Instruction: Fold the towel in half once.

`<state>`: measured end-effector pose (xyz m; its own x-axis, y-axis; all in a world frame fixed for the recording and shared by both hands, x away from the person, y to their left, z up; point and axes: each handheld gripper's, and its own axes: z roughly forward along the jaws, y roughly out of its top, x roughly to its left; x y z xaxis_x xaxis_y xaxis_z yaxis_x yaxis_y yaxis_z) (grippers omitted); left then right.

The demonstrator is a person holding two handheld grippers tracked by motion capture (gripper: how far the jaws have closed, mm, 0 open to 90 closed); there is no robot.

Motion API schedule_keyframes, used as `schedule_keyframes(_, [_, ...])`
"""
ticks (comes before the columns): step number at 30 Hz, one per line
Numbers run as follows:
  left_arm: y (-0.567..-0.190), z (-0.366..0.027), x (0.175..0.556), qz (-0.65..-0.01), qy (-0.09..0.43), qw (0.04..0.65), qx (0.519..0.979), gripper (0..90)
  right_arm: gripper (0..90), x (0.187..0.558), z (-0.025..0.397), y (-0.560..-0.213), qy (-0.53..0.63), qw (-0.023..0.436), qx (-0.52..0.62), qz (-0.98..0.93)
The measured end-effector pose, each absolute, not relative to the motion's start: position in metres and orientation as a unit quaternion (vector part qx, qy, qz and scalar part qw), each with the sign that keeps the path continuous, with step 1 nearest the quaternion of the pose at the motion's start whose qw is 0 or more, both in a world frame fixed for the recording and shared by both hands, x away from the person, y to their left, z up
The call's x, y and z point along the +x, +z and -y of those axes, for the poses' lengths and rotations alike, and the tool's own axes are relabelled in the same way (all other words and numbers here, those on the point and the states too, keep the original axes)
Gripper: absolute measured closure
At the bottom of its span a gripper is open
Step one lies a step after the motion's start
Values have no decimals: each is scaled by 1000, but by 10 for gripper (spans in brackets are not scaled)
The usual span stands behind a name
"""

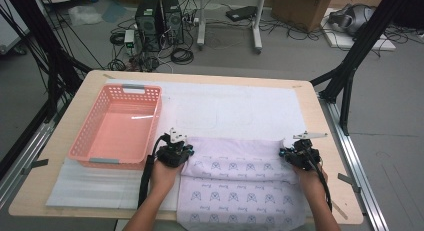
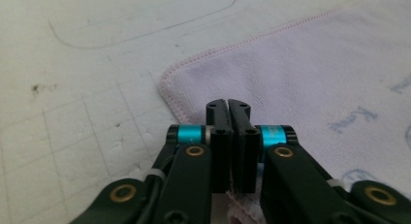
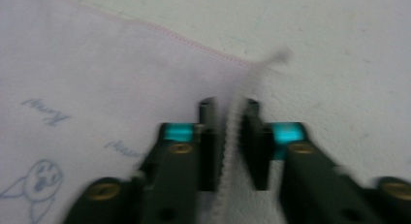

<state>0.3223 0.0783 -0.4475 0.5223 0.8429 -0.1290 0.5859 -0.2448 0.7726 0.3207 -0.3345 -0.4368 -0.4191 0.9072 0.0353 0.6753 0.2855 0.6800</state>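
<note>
High view overlooks table; tool views closely share the towel [image 1: 240,163].

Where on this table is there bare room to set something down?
Free: the white mat between the pink basket and the table's right edge, beyond the towel; also the basket's bare floor. Crowded: the near right, where the towel spreads and the left gripper and right gripper hold its fold.

A pale lilac towel [image 1: 240,183] printed with small blue cartoon figures lies flat on the near half of the desk, its far part folded back over itself — a doubled band across the top. A pink stitched hem [image 2: 194,64] edges it; the near edge hangs over the desk's front.
</note>
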Motion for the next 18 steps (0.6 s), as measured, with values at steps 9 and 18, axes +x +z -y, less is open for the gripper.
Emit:
schedule_keyframes(9, [-422, -95, 303, -445, 145, 479, 743, 885, 869, 289, 349, -413, 391, 210, 488, -752])
schedule_keyframes(18, [-405, -110, 271, -425, 123, 526, 726, 885, 869, 244, 356, -388, 433, 214, 458, -747])
